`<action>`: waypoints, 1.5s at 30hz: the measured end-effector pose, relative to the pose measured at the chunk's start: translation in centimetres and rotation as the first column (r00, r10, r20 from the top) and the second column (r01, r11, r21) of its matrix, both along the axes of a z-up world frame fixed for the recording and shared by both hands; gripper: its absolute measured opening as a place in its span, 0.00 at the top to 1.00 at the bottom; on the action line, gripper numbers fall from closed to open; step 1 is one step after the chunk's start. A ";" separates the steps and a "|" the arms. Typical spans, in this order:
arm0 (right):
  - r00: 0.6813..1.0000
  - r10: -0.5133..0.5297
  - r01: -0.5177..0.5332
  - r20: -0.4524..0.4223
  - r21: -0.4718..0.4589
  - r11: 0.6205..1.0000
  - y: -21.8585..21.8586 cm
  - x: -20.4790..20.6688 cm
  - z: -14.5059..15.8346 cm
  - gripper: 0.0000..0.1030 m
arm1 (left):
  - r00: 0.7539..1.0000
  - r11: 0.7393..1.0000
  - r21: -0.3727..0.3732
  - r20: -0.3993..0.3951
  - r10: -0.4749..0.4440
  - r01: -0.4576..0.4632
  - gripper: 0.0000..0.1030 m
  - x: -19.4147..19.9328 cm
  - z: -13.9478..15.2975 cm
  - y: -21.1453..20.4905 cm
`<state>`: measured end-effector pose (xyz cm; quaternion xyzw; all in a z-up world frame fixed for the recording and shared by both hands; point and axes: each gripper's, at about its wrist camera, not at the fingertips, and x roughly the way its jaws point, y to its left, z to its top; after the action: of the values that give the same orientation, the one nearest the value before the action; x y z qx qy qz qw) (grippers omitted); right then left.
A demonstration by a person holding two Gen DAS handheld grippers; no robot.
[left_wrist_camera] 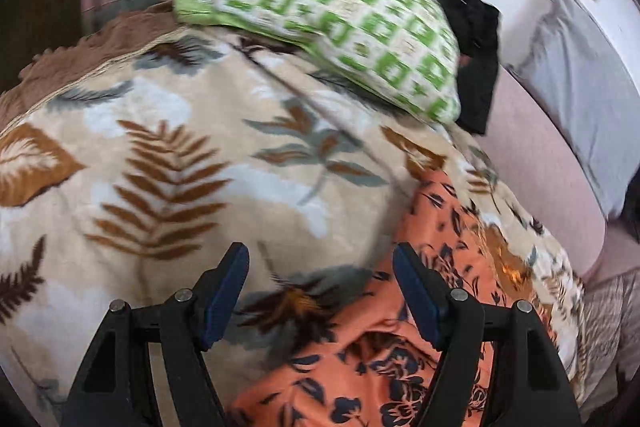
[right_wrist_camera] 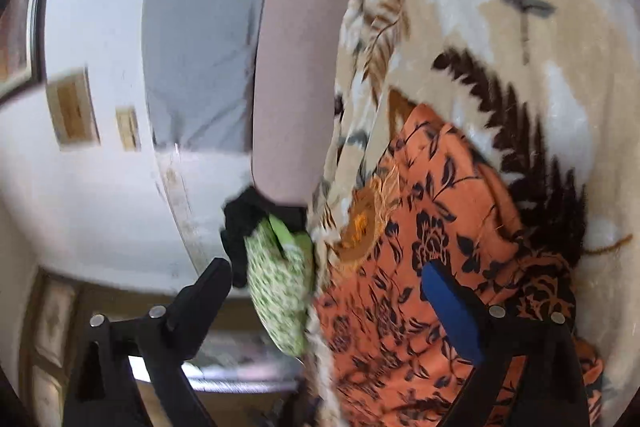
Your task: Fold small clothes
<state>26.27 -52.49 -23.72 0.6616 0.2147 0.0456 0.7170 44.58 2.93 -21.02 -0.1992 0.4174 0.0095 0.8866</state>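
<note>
Orange floral garment (left_wrist_camera: 360, 367): lies crumpled on your leaf-print blanket (left_wrist_camera: 160, 167), at its pillow-side edge. Left gripper (left_wrist_camera: 320, 291) is nearer, jaws wide, empty, garment just beneath. Right gripper (right_wrist_camera: 328, 307): jaws wide, empty, straddling that edge.

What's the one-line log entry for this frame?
left tool: open, empty | right tool: open, empty | orange floral garment: unfolded on leaf blanket | green checked piece: folded, beyond
</note>
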 end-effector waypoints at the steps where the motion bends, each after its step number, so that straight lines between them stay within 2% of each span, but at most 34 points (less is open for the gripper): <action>1: 0.999 0.033 -0.033 -0.006 -0.036 0.999 0.5 0.5 0.2 0.15 | 1.000 1.000 0.012 -0.002 -0.017 0.017 0.27 0.2 -0.2 -0.6; 2: 0.997 0.074 -0.074 -0.015 -0.068 0.995 1.0 1.1 0.2 0.20 | 0.999 0.999 0.024 -0.004 -0.039 0.039 0.27 0.3 -0.4 -1.4; 4: 0.992 0.118 -0.122 -0.045 -0.117 0.986 1.8 2.1 -0.1 0.22 | 0.997 0.996 0.038 0.001 -0.075 0.075 0.27 0.4 -0.8 -2.8; 8: 0.990 0.102 -0.121 -0.095 -0.220 0.968 1.4 2.4 -1.2 0.24 | 0.990 0.987 0.090 0.024 -0.138 0.136 0.27 0.2 -0.9 -5.4; 12: 0.996 0.059 -0.073 -0.071 -0.207 0.976 -0.2 1.3 -2.9 0.24 | 0.973 0.969 0.165 0.108 -0.203 0.184 0.27 -0.5 -0.2 -7.9; 15: 0.997 0.070 -0.074 -0.038 -0.120 0.990 -0.9 1.6 -3.9 0.24 | 0.959 0.954 0.195 0.127 -0.253 0.226 0.27 -0.3 -0.4 -9.7; 18: 0.992 0.118 -0.124 -0.054 -0.130 0.984 0.1 2.8 -3.8 0.24 | 0.963 0.943 0.237 0.072 -0.258 0.235 0.27 0.5 -1.6 -10.7; 21: 0.982 0.167 -0.180 -0.093 -0.155 0.971 1.5 4.1 -4.1 0.24 | 0.978 0.915 0.345 -0.096 -0.187 0.208 0.27 2.0 -4.6 -10.4; 22: 0.976 0.178 -0.198 -0.125 -0.169 0.966 1.8 4.4 -4.4 0.25 | 0.976 0.919 0.339 -0.145 -0.162 0.203 0.20 2.6 -5.9 -9.6; 23: 0.963 0.191 -0.226 -0.189 -0.189 0.956 2.1 4.9 -5.0 0.28 | 0.981 0.941 0.286 -0.128 -0.148 0.180 0.17 2.7 -6.4 -8.5; 24: 0.954 0.199 -0.242 -0.223 -0.191 0.951 2.2 5.1 -5.6 0.33 | 0.983 0.948 0.270 -0.122 -0.138 0.167 0.17 2.7 -6.3 -8.1; 25: 0.944 0.204 -0.256 -0.260 -0.185 0.949 2.2 5.2 -6.3 0.42 | 0.981 0.947 0.272 -0.135 -0.137 0.170 0.17 2.8 -6.0 -8.0; 26: 0.939 0.199 -0.253 -0.280 -0.172 0.952 2.1 5.2 -6.8 0.47 | 0.981 0.942 0.287 -0.138 -0.139 0.174 0.17 2.8 -5.7 -8.1; 29: 0.943 0.198 -0.245 -0.267 -0.153 0.957 1.6 4.9 -6.1 0.47 | 0.987 0.929 0.337 -0.106 -0.121 0.150 0.17 2.4 -4.5 -8.2; 33: 0.969 0.124 -0.183 -0.215 -0.282 0.942 0.8 4.5 -3.5 0.48 | 0.991 0.949 0.287 -0.039 -0.125 0.131 0.17 2.0 -2.8 -7.8; 35: 0.970 0.091 -0.163 -0.223 -0.327 0.931 0.0 4.9 -3.4 0.48 | 0.992 0.946 0.300 -0.053 -0.116 0.126 0.17 2.2 -3.1 -7.8; 37: 0.958 0.071 -0.164 -0.279 -0.324 0.932 -0.5 5.4 -4.9 0.48 | 0.986 0.939 0.316 -0.135 -0.098 0.137 0.17 3.0 -4.8 -7.8; 38: 0.948 0.089 -0.182 -0.305 -0.291 0.939 -0.6 5.8 -6.4 0.55 | 0.981 0.942 0.302 -0.167 -0.098 0.146 0.17 3.2 -5.6 -7.6; 39: 0.946 0.091 -0.182 -0.311 -0.278 0.943 -0.7 5.9 -7.1 0.60 | 0.981 0.950 0.278 -0.169 -0.095 0.140 0.17 3.2 -5.7 -7.4; 41: 0.945 0.085 -0.175 -0.316 -0.266 0.948 -1.0 5.7 -7.1 0.62 | 0.982 0.958 0.257 -0.170 -0.083 0.125 0.17 3.1 -5.0 -7.2; 43: 0.950 0.085 -0.173 -0.299 -0.281 0.944 -0.8 5.5 -5.9 0.63 | 0.984 0.949 0.279 -0.141 -0.113 0.149 0.17 2.6 -4.1 -7.7; 45: 0.957 0.129 -0.205 -0.259 -0.293 0.934 0.4 5.4 -4.7 0.63 | 0.981 0.941 0.290 -0.138 -0.139 0.175 0.17 2.3 -3.6 -8.2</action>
<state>31.69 -52.11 -28.41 0.5179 0.3586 -0.0068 0.7766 46.86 -5.30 -24.60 -0.0273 0.4764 0.0136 0.8787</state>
